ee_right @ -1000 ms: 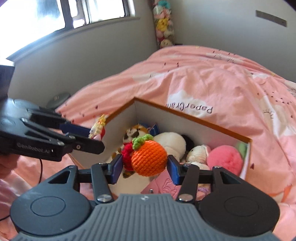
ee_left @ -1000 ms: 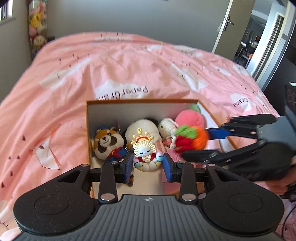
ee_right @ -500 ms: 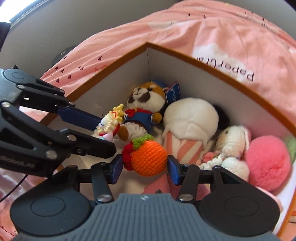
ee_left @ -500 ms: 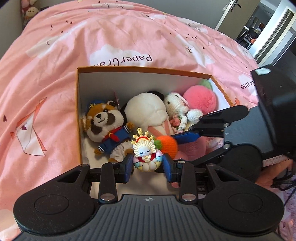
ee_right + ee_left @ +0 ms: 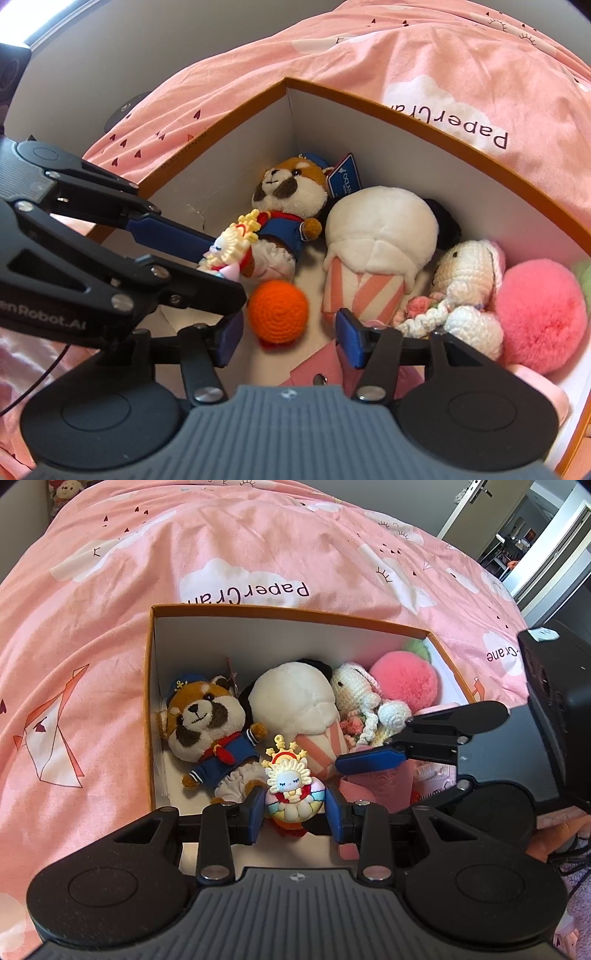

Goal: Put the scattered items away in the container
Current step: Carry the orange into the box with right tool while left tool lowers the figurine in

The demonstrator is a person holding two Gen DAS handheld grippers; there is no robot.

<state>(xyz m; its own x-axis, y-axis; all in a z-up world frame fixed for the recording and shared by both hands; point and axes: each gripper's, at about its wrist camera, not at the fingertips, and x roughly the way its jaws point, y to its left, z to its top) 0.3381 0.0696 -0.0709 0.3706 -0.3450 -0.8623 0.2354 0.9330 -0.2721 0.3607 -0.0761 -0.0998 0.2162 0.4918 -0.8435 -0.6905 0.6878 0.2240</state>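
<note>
Right claw (image 5: 288, 334): jaws opening, pads clear of the orange crochet ball (image 5: 277, 312), which sits between them on the box (image 5: 149, 709) floor. Left claw (image 5: 295, 812): narrow, pads clamped on the sun-faced charm (image 5: 293, 792), low over the box's near end. Pink flat item under the right claw mostly hidden. Box on the bed (image 5: 258, 554) holds red panda plush (image 5: 207, 723), ice-cream plush (image 5: 299, 705), pink pompom (image 5: 404, 681), crochet bunny (image 5: 354, 694).

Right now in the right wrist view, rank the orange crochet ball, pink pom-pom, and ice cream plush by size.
1. ice cream plush
2. pink pom-pom, partly cropped, so its place is unsure
3. orange crochet ball
</note>
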